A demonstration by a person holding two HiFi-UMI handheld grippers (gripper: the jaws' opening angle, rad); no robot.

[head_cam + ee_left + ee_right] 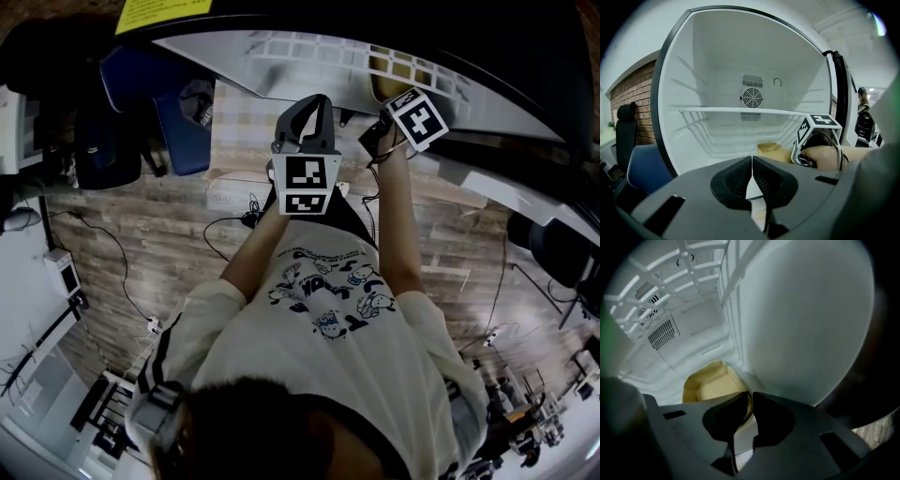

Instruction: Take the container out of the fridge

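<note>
The container is a shallow tan tray point(710, 386) on the white floor of the open fridge point(712, 56). My right gripper point(749, 405) is inside the fridge, shut on the tray's near rim, close to the fridge's right wall. From the left gripper view, the tan tray point(774, 151) lies just beyond the right gripper's marker cube point(818, 125). My left gripper point(751, 177) is shut on nothing and held in front of the fridge opening, to the left of the right one. In the head view the left gripper point(315, 103) and right gripper point(382, 92) both point at the fridge.
A wire shelf point(740, 111) crosses the fridge above the tray, with a round fan vent point(752, 97) on the back wall. The fridge door point(840, 93) stands open at the right. A blue chair point(183, 112) is left of the fridge. Cables lie on the wood floor point(169, 234).
</note>
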